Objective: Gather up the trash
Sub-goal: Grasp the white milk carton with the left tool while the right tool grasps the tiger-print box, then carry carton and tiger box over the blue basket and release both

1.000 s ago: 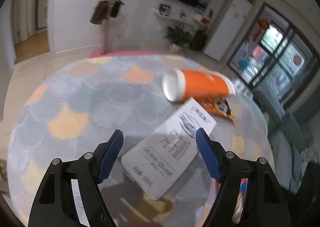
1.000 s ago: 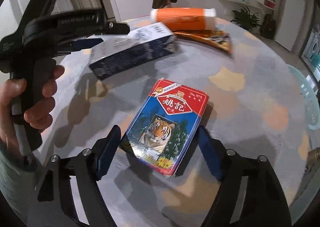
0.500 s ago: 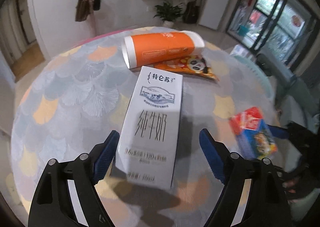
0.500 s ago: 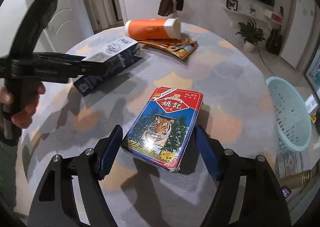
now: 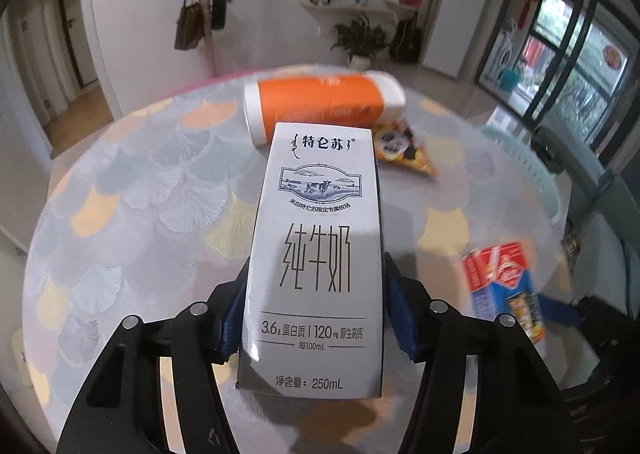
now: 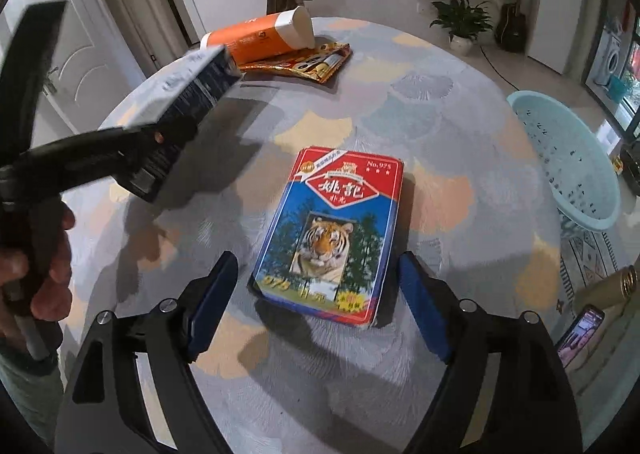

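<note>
Trash lies across the round patterned table [image 6: 460,102]: a milk carton [image 5: 316,254], a tiger-printed card box [image 6: 332,230], an orange tube [image 5: 324,106] at the far edge and a crumpled snack wrapper [image 6: 308,62] just beside it. The left gripper [image 5: 316,314] is closing its jaws around the near end of the carton, blue pads at both narrow sides and looking as if they touch; in the right wrist view the carton seems tipped up off the table. The right gripper [image 6: 316,294] is opening, straddling the card box with clear gaps either side, holding nothing.

To do this well, I'd let the left tongs squeeze squarely on the carton's flat sides before carrying it, since a long carton held at one end may swing. The right should come down lower so its pads meet the box's long edges. The pale blue basket [image 6: 568,158] off the table's right looks the likely bin.

The basket's bottom is cut off, and whether the carton is full or empty cannot be told.
</note>
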Demonstrator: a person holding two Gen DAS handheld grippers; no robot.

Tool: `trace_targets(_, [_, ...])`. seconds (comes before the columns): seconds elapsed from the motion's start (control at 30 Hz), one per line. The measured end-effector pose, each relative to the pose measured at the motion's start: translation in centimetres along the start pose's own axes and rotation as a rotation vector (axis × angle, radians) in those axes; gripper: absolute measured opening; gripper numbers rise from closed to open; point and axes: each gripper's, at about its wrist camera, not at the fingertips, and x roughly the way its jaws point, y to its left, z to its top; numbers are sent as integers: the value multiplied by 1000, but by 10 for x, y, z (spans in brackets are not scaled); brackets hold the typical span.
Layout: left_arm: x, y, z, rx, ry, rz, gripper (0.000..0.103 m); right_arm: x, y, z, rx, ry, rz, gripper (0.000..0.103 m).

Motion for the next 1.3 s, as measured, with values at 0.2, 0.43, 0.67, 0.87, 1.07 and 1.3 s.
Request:
trace_targets(0.2, [-25,-7,2,-25,-59,-26,57,-3,-3,-4,59,-2,3,78])
trace_targets(0.43, [-34,-27,5,-12,-77,-23,57,-2,1,-1,35,-17,-55,62])
trace_targets(0.67, [-51,-57,20,35,-150,-48,57,-35,-31,7,70,-136,-45,61])
trace_targets(0.87, [-51,-113,45,104,-211,-103,57,-65,-87,28,147,-241,-100,61])
trace_targets(1.07, [-23,-173,78,152,-209,-181,57,-83,-161,46,259,-313,-174,61])
trace_targets(1.3, [31,-233,111,176,-153,-267,57,-82,-245,62,360,-361,-283,61])
